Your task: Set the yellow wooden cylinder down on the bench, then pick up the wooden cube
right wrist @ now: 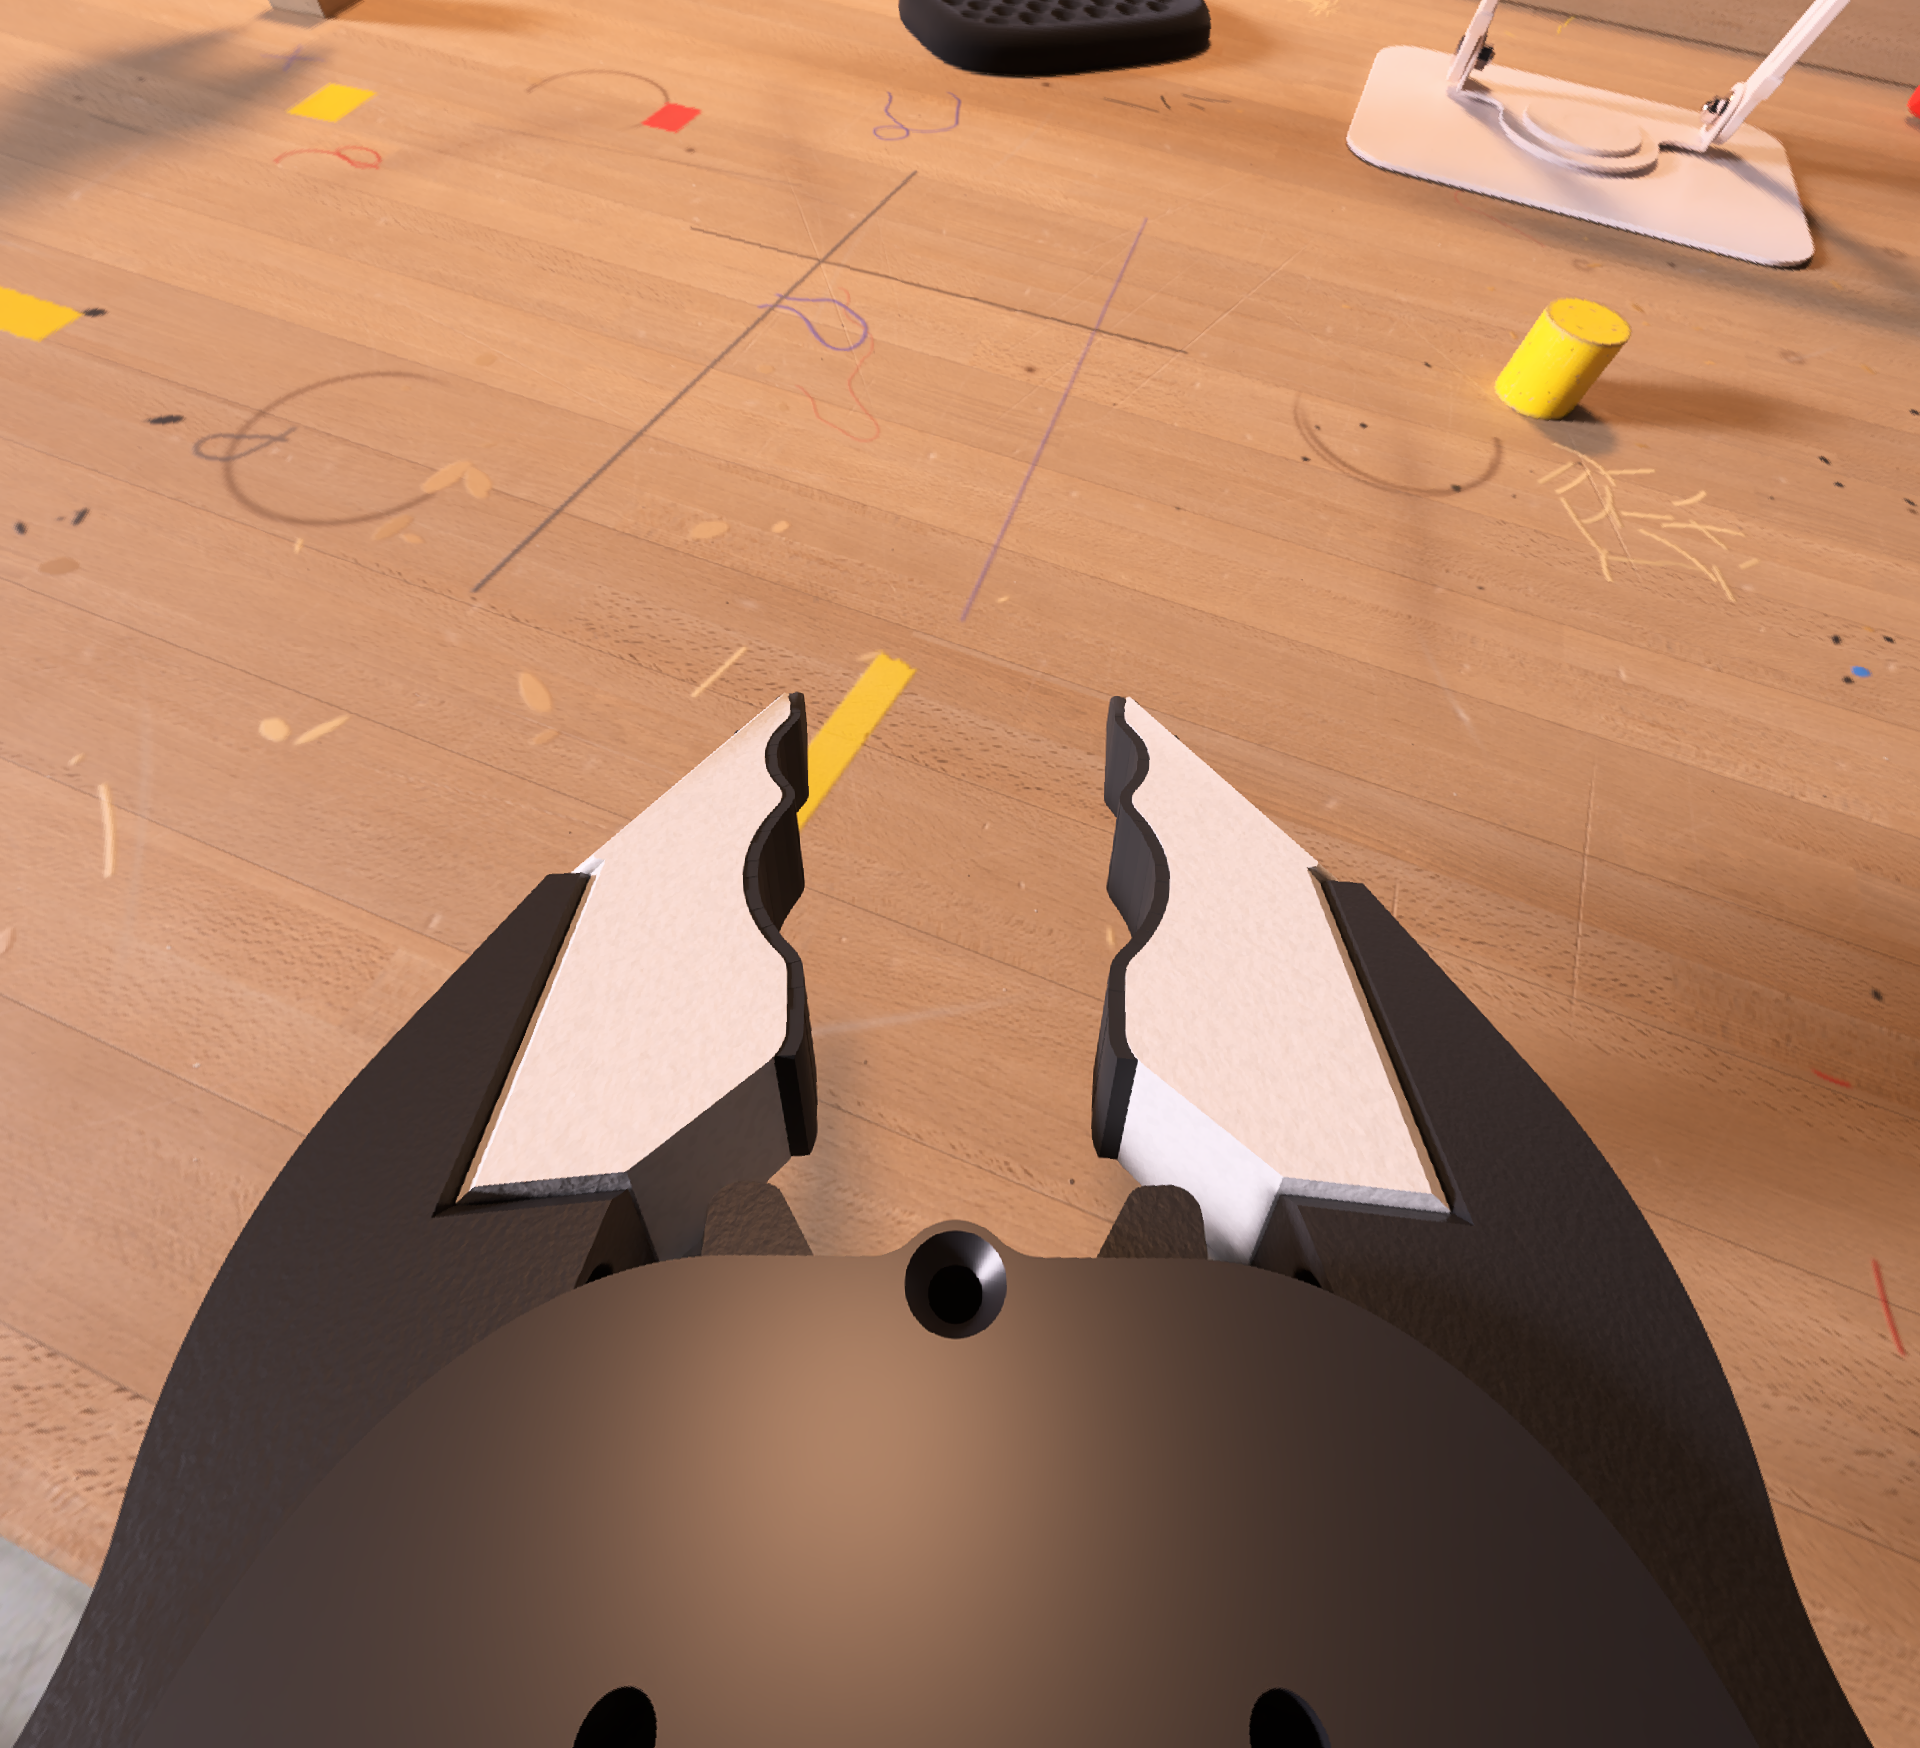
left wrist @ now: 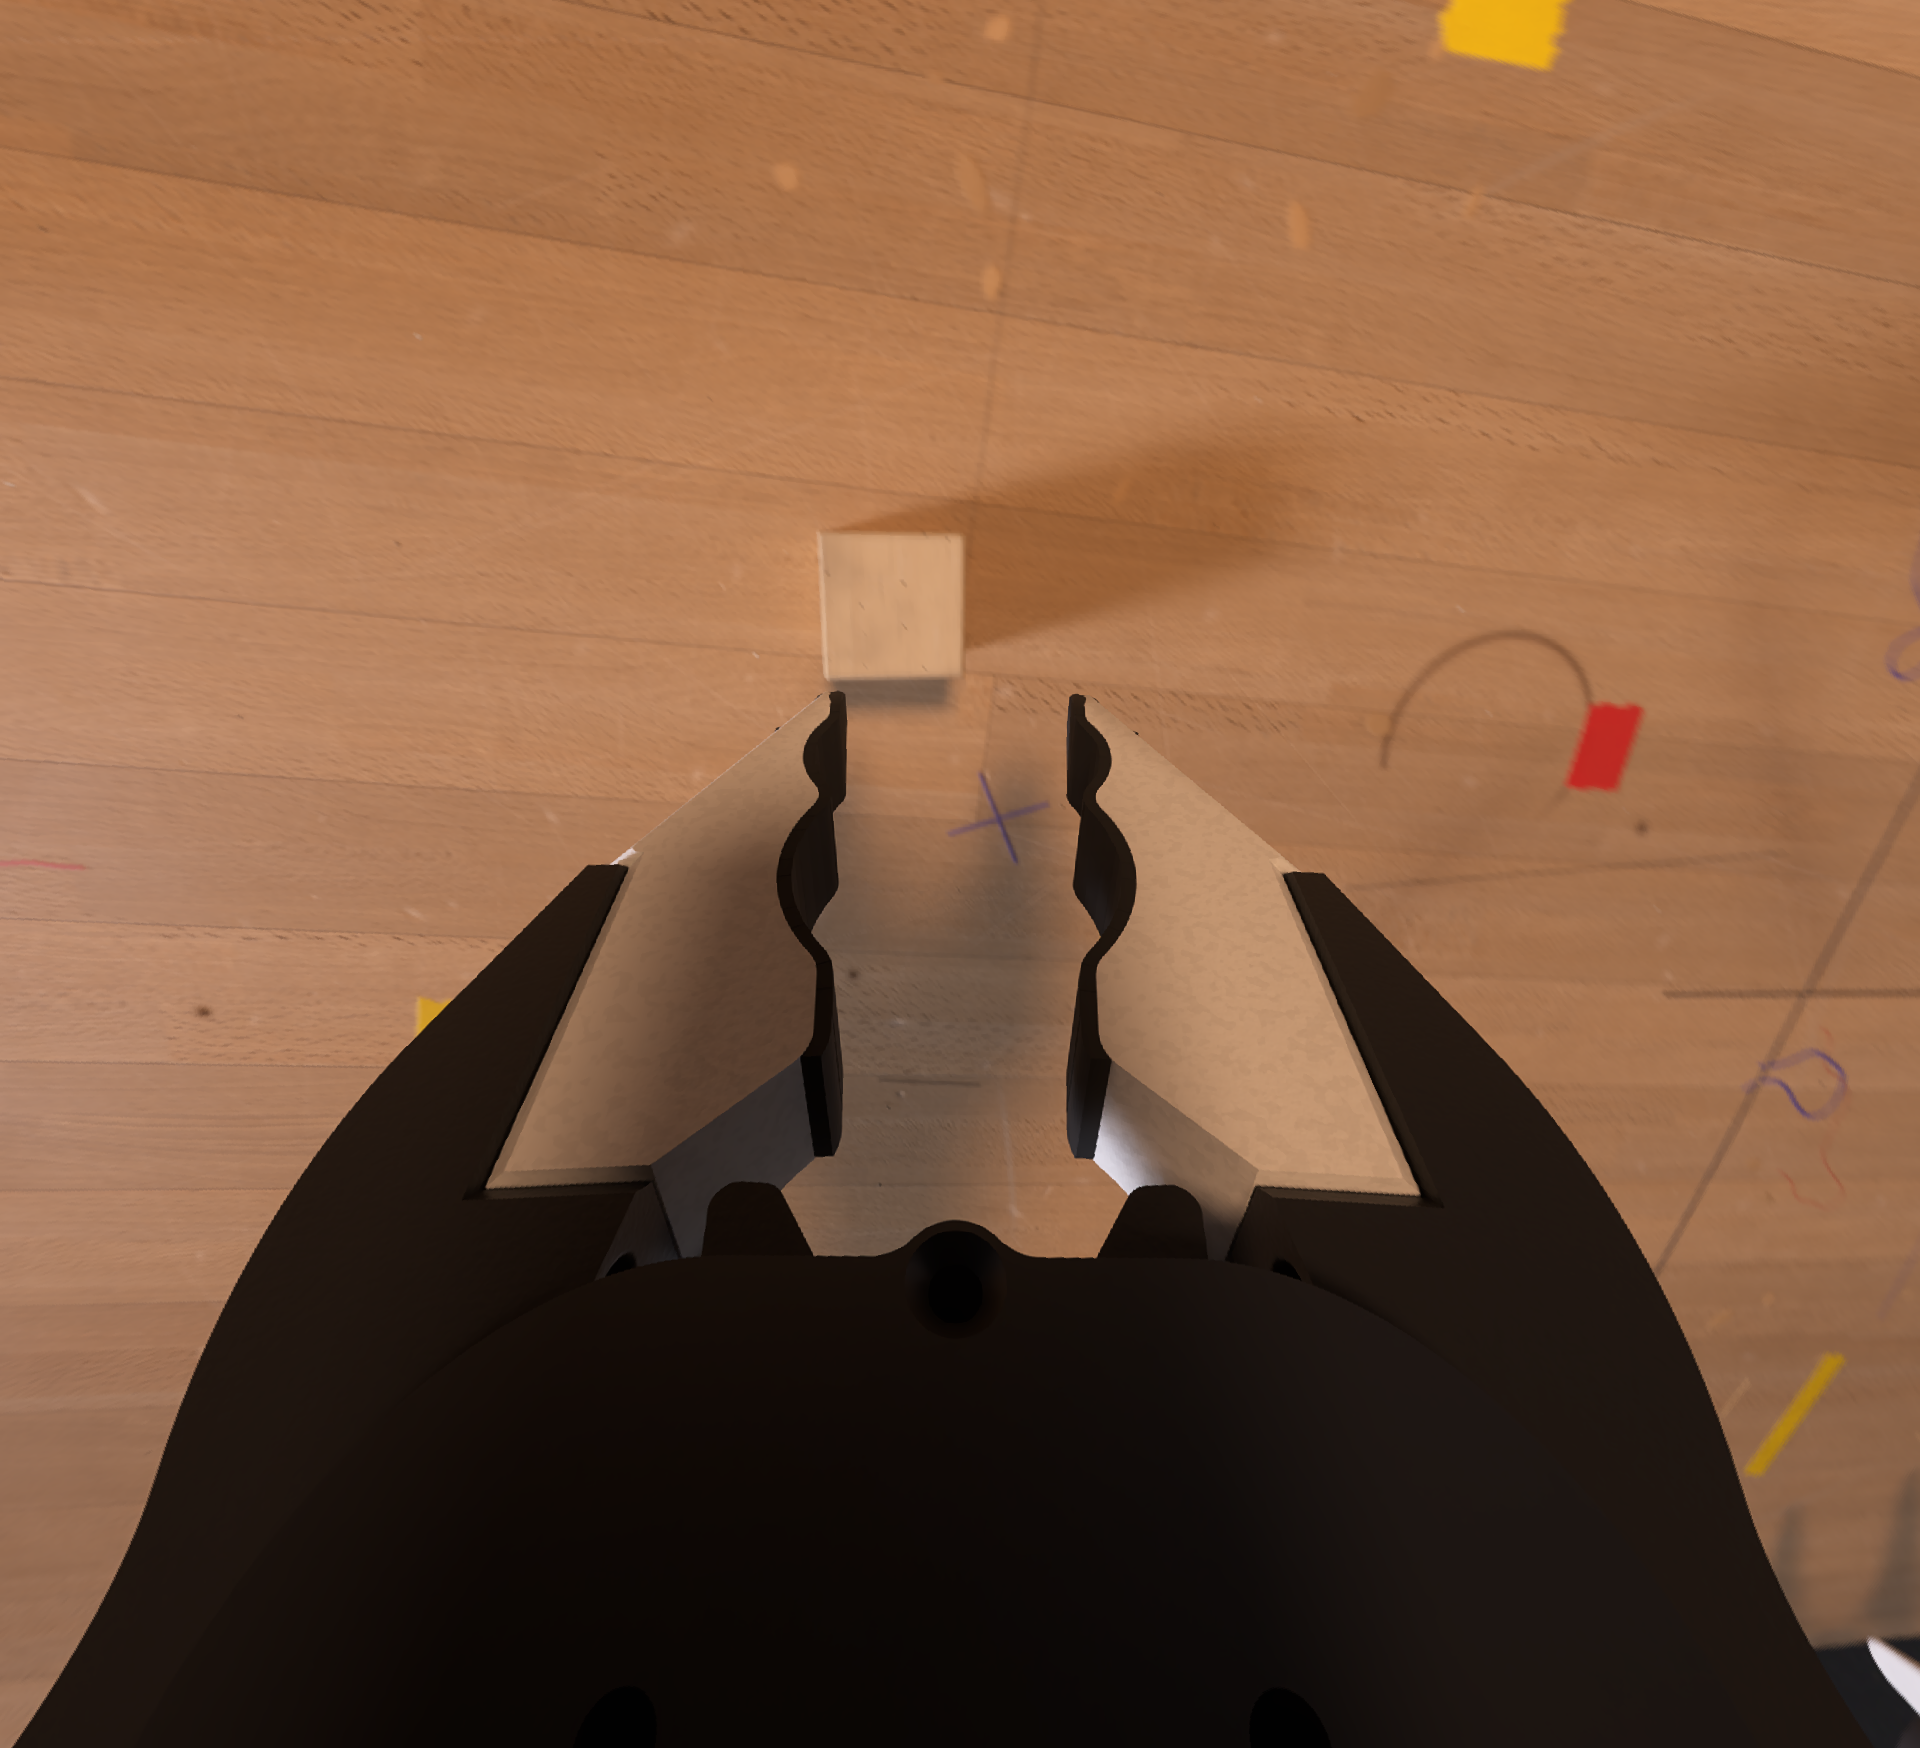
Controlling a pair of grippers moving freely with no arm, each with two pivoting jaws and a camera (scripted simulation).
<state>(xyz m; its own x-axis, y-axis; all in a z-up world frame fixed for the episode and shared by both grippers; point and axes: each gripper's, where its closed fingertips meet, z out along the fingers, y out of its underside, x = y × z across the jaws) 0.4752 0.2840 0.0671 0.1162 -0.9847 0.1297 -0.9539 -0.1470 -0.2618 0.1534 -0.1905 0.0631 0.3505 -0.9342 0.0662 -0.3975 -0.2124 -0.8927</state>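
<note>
- Yellow wooden cylinder (right wrist: 1558, 358) on the light wooden bench (right wrist: 1143, 555), tilted, toward its right edge, near a white lamp base (right wrist: 1579, 171).
- Pale wooden cube (left wrist: 890, 605) resting just beyond the left gripper (left wrist: 956, 711), slightly left of its gap.
- Left gripper: jaws parted, empty.
- Right gripper (right wrist: 956, 711): jaws wide, empty, well apart from cylinder.
- Black perforated pad (right wrist: 1055, 13) toward the far edge.

The small yellow wooden cylinder (right wrist: 1561, 358) stands on the wooden bench (right wrist: 1039, 503), leaning in the view. The pale wooden cube (left wrist: 890, 605) rests flat on the bench, well apart from it.
</note>
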